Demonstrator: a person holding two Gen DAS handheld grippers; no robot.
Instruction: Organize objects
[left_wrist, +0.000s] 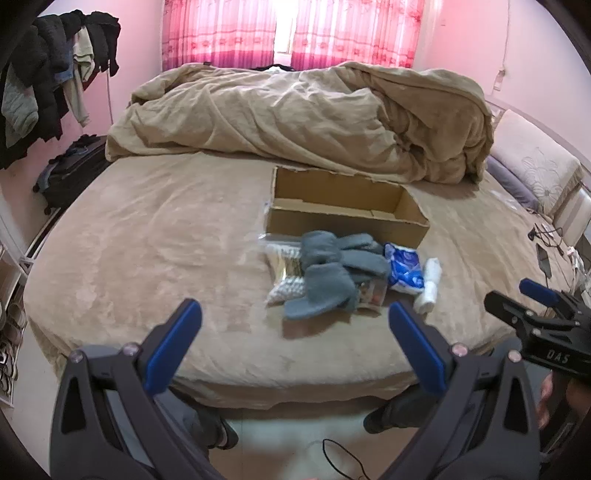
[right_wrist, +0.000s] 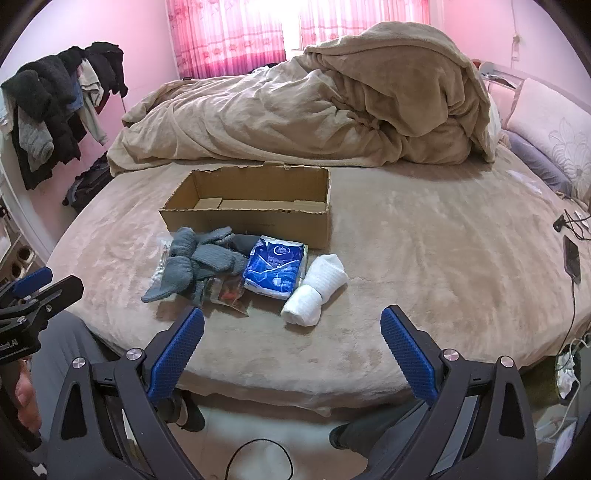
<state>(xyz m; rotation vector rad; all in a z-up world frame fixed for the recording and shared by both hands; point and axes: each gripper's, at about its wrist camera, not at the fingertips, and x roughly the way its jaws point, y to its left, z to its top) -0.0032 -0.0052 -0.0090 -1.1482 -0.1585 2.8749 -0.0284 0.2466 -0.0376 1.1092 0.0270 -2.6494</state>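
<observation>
Both tools held off the near edge of the bed (right_wrist: 424, 236), nothing touched yet. Left tool (left_wrist: 295, 325): fingers spread wide, nothing between them. Right tool (right_wrist: 291, 332): same, spread and unloaded.

Landmark: cardboard box (right_wrist: 251, 218), open top, long axis running across the view. Inside, only bare cardboard floor shows; appears empty.

Loose items lie in a cluster just in front of the box's near wall:
- grey socks (right_wrist: 195, 262), heaped, on the left end, partly over a clear packet (right_wrist: 227, 291)
- blue tissue pack (right_wrist: 275, 271), touching the box wall
- white sock roll (right_wrist: 314, 291), right end, long axis slanting toward the box.

Judgement: the white roll lies straight ahead of the right tool, nearest to it; the grey heap sits ahead of the left.
</observation>
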